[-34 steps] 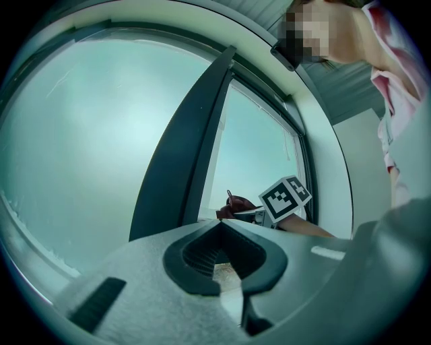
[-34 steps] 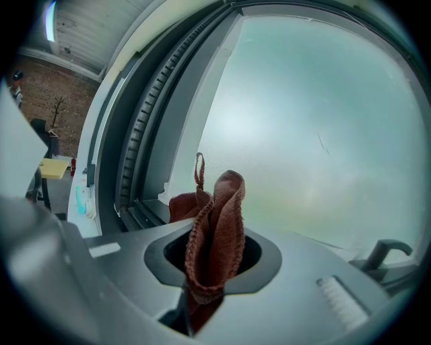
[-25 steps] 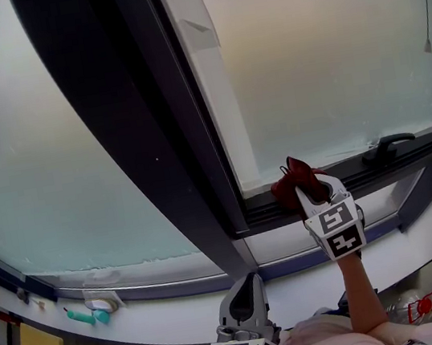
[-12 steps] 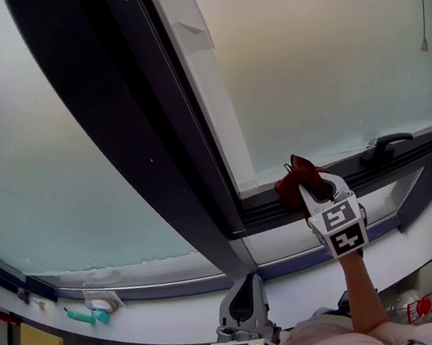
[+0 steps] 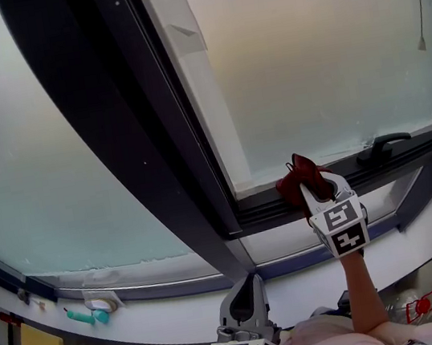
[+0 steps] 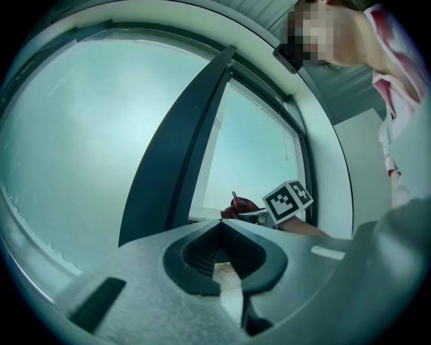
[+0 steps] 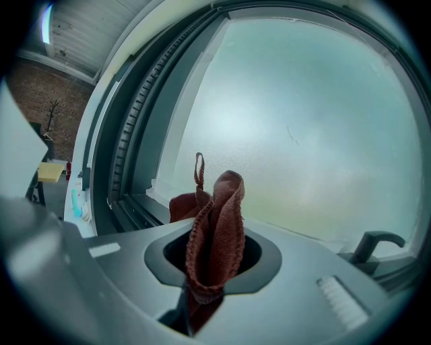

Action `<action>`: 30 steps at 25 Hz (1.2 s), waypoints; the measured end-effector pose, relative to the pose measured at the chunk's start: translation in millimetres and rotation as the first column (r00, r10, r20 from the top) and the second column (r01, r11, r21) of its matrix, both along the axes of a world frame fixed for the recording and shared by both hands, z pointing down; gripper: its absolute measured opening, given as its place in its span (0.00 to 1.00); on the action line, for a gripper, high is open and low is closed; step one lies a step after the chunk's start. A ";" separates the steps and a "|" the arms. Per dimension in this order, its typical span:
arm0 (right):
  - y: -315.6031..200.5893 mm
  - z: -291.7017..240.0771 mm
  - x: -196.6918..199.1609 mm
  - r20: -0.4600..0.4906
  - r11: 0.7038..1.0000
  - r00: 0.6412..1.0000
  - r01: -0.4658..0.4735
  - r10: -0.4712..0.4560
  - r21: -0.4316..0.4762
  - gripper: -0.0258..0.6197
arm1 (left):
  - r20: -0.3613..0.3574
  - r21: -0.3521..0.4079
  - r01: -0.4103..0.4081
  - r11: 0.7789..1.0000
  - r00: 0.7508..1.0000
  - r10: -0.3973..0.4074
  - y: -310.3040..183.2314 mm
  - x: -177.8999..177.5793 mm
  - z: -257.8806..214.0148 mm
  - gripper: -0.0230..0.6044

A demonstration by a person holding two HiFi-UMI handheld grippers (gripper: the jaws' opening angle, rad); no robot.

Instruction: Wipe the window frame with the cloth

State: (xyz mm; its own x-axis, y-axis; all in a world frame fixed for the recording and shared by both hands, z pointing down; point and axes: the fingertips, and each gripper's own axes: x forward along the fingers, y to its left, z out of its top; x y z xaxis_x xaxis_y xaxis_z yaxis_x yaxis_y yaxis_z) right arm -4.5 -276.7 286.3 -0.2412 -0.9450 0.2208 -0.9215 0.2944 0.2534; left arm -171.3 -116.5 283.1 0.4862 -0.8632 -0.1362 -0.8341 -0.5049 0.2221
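While left claw rests closed low, outstretched right claw pinches cloth against window frame

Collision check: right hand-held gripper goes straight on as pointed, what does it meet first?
Shut on the cloth, the right hand-held gripper points at the lower rail of the window frame. Cloth probably meets that rail first, or the frosted glass just above; depth unclear.

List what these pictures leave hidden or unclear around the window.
- Head view: whether the cloth touches the window frame; the right gripper and the cloth's own folds cover the spot.
- Head view: the teal thing on the sill is too small to identify.
- Right gripper view: the window handle has its foot hidden behind the gripper's body.
- Head view: the left gripper is cut off by the bottom edge.
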 end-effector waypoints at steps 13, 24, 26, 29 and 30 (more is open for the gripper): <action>0.8 0.5 0.2 -0.001 1.000 1.000 0.009 -0.009 0.007 0.15 | -0.003 -0.009 0.006 1.000 1.000 -0.006 4.3 2.0 1.5 0.03; 1.4 0.6 1.9 0.008 1.000 1.000 0.020 -0.020 0.013 0.15 | -0.006 -0.017 0.005 1.000 1.000 -0.005 4.7 4.1 3.5 0.03; 1.5 0.5 4.5 0.008 1.000 1.000 0.017 -0.017 0.014 0.15 | -0.006 -0.018 0.005 1.000 1.000 -0.005 4.6 3.9 3.9 0.03; 1.6 0.5 8.6 0.016 1.000 1.000 0.014 -0.014 0.013 0.16 | -0.007 -0.017 0.004 1.000 1.000 -0.004 4.1 3.7 3.5 0.03; 1.6 0.3 9.8 0.016 1.000 1.000 0.012 -0.012 0.013 0.16 | -0.007 -0.016 0.003 1.000 1.000 -0.003 3.9 4.0 3.2 0.03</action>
